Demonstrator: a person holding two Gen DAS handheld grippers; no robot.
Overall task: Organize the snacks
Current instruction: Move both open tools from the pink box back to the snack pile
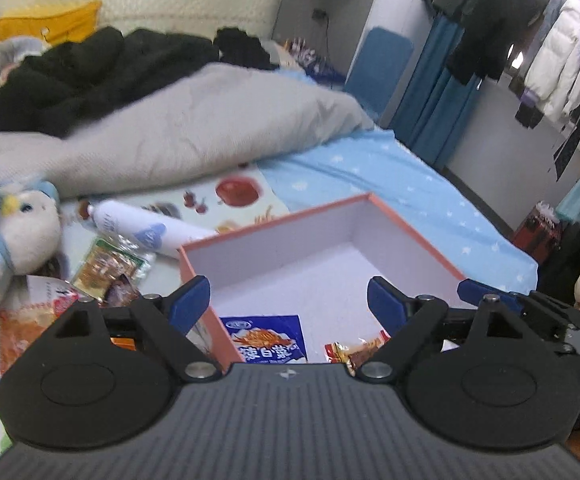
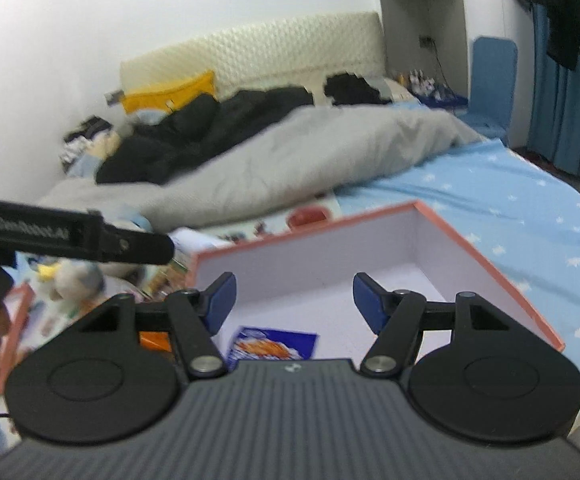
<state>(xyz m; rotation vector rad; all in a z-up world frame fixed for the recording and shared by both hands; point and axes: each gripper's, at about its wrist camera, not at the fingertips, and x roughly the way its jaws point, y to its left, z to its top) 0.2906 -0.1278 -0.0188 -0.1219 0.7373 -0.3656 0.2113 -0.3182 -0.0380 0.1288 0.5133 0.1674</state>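
**Both grippers empty above the box, more snacks waiting on the bed**

The step in hand looks like the gap between a drop and the next pick. The left gripper (image 1: 288,300) has its jaws wide apart with nothing between them, and the right gripper (image 2: 293,300) also stands apart and empty. Both hang over the pink-rimmed box (image 1: 409,232), which sits on the bed (image 1: 369,176).

Inside the box, 2 snacks show in the left wrist view: a blue packet (image 1: 268,340) lying flat on the floor near the left wall, and a red and orange packet (image 1: 357,350) just beside it, partly hidden by the gripper body. The right wrist view shows the same blue packet (image 2: 274,344); that view is blurred.

Outside the box, to its left on the bed, loose snacks remain: a green-edged packet (image 1: 110,264), an orange and red packet (image 1: 30,320) near it, and a white tube-shaped pack (image 1: 146,232) touching or just short of the box's far left corner; I cannot tell which. A plush toy (image 1: 14,232) lies beside them.

So the task reads as partly done: at least 2 items in, at least 3 out. The next move probably calls for the left gripper to swing left, clear of the box wall, come down on the green-edged packet and close on an edge, since the flat packets offer little height to grab.
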